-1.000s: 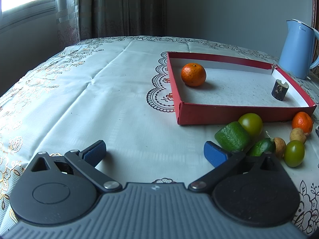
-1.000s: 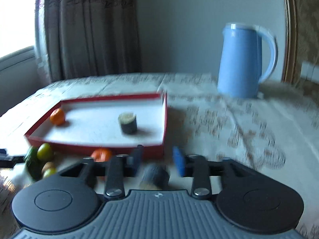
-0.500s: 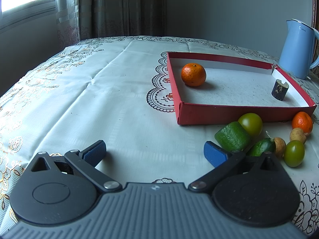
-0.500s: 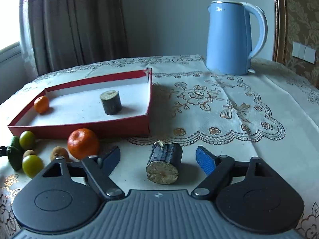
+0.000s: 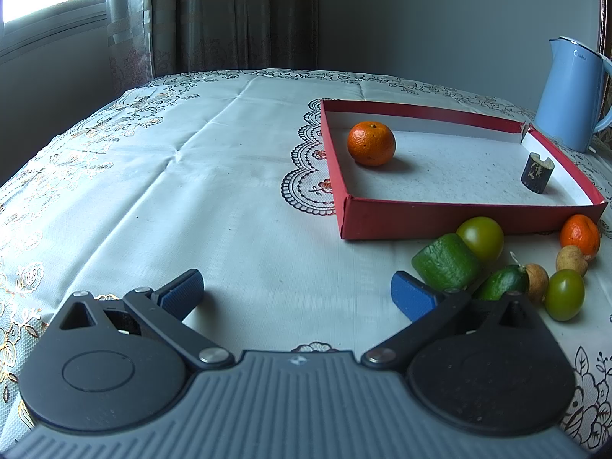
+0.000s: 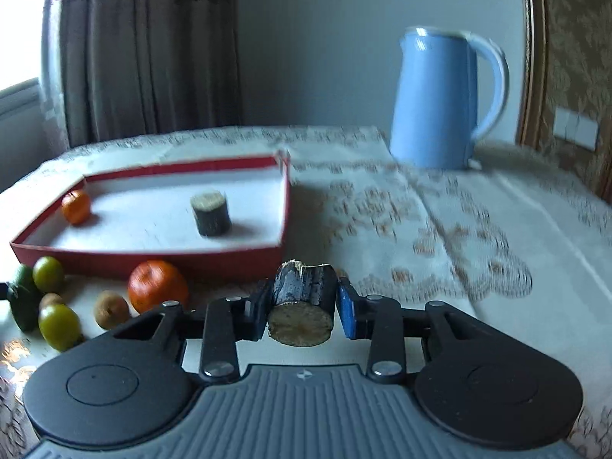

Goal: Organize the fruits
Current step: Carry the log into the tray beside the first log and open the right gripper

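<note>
Right gripper [image 6: 302, 308] just closed, jaws now clamped on dark cane stub [image 6: 302, 306]; stub's long axis runs toward camera. Red tray [image 6: 160, 260] lies at ten o'clock, near. Left gripper [image 5: 296, 292] spread wide, empty, farther from stub.

The left gripper [image 5: 296, 290] stands wide open over bare tablecloth [image 5: 191, 191]. At right, a red tray [image 5: 420, 216] holds an orange [image 5: 371, 143] and a dark stub [image 5: 536, 173]. Loose fruit [image 5: 482, 237] lies below it; kettle [image 5: 570, 91] upper right.
</note>
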`<control>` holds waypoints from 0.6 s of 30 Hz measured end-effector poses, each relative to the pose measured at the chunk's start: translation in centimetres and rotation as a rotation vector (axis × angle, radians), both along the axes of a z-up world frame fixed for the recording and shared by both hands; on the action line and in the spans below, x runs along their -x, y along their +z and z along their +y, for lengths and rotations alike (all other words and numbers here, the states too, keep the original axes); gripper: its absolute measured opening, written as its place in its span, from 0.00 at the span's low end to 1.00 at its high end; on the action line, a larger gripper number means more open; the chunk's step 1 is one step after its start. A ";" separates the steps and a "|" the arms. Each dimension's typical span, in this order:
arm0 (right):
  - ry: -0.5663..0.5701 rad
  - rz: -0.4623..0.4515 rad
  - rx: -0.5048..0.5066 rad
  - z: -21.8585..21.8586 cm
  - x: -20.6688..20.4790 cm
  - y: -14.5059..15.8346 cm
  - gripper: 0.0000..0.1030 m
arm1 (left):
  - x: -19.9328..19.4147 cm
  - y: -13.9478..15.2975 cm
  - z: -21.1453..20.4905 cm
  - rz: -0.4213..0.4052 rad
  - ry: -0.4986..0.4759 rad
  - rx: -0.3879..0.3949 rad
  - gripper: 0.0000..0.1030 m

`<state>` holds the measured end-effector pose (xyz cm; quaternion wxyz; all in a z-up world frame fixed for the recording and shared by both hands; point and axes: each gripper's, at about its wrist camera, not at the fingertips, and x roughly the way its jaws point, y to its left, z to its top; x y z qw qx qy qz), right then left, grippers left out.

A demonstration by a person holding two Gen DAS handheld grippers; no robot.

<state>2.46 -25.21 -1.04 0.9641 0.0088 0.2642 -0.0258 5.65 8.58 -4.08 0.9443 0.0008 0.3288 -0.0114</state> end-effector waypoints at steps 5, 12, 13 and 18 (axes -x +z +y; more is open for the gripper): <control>0.044 -0.061 0.041 1.5 -1.2 1.8 0.34 | 0.0 0.0 0.0 0.000 0.000 0.000 1.00; 0.097 -0.047 0.098 3.8 -5.1 1.7 0.34 | 0.0 0.0 0.0 0.000 0.000 0.000 1.00; 0.099 -0.033 0.095 3.9 -5.8 1.5 0.34 | 0.0 0.0 0.0 0.000 0.000 0.000 1.00; 0.097 0.031 0.111 4.2 -8.1 -0.1 0.34 | 0.0 0.0 0.0 0.000 0.000 0.000 1.00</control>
